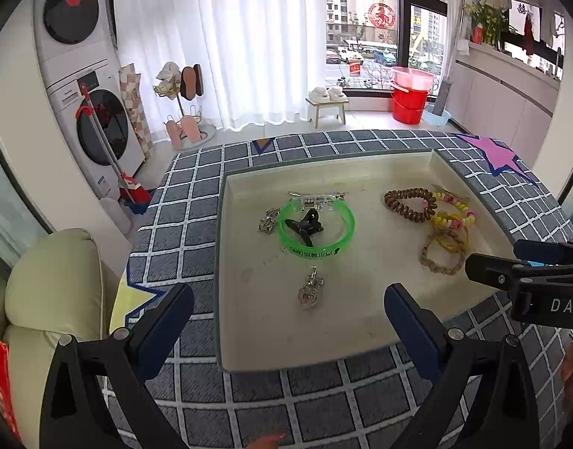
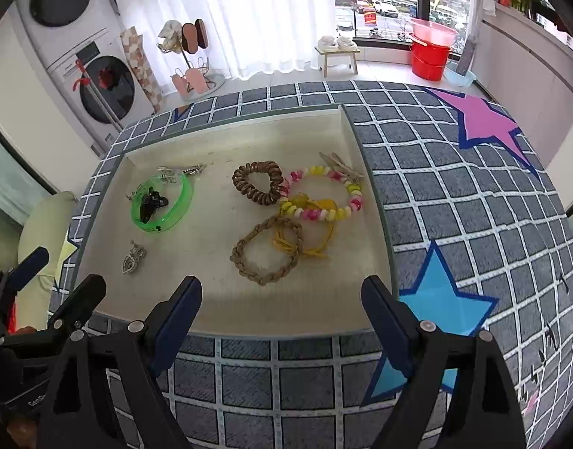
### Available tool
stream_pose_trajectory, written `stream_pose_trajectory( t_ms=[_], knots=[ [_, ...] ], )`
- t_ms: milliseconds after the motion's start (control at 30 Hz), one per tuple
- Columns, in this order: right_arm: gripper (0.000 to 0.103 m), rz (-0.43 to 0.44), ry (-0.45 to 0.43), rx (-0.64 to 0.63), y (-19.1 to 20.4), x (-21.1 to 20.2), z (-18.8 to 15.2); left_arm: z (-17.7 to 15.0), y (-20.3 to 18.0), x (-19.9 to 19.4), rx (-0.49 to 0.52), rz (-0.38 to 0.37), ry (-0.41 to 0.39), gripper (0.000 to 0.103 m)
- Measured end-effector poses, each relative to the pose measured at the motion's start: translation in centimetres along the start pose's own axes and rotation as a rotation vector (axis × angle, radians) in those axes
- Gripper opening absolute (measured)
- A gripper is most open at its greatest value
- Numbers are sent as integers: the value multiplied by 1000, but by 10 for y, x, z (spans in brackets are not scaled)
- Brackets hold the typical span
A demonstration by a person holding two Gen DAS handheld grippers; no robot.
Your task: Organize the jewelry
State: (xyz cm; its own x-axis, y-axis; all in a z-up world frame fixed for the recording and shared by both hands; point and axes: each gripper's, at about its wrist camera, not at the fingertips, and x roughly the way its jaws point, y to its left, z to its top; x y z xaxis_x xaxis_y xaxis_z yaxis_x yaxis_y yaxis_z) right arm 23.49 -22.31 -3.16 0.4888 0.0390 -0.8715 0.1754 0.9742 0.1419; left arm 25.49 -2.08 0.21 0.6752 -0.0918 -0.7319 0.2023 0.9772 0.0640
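Note:
A cream tray [image 1: 249, 351] [image 2: 226, 321] lies on a grid-patterned cloth. In it a green bangle [image 1: 346, 224] [image 2: 181, 205] rings a black claw clip [image 1: 305, 226] [image 2: 150, 204]. A silver pendant [image 1: 309, 292] [image 2: 132, 258] lies near the front. A brown coil hair tie [image 1: 410, 202] [image 2: 256, 181], a pink-yellow bead bracelet [image 1: 454, 217] [image 2: 324, 194], a yellow cord [image 2: 320, 239] and a braided tan bracelet [image 1: 441, 258] [image 2: 264, 254] lie at the right. My left gripper [image 1: 288, 314] is open above the tray's front edge. My right gripper [image 2: 282, 307] is open at the front edge, near the braided bracelet.
A clear hair clip [image 1: 316, 197] and small silver pieces [image 1: 267, 220] lie beside the bangle. Wooden clips [image 2: 340, 166] lie at the tray's far right. The cloth has star patches [image 2: 441, 299]. A cream sofa [image 1: 51, 280] stands at the left, washing machines [image 1: 99, 127] behind.

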Motion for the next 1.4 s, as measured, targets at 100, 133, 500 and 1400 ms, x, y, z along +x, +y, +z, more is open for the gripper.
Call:
stream_pose_trajectory(
  t_ms=[100, 133, 500, 1400],
  knots=[
    [89, -10, -23, -13, 1, -8, -5, -5, 3, -5, -19, -4, 0, 103],
    [89, -14, -31, -17, 2, -10, -8, -7, 4, -7, -27, -7, 0, 103],
    [89, -24, -95, -50, 6, -40, -41, -37, -5, -43, -13, 14, -41, 103],
    [89, -136, -370, -115, 18, -97, -109, -86, -8, -90, -118, 68, -131, 103]
  ],
)
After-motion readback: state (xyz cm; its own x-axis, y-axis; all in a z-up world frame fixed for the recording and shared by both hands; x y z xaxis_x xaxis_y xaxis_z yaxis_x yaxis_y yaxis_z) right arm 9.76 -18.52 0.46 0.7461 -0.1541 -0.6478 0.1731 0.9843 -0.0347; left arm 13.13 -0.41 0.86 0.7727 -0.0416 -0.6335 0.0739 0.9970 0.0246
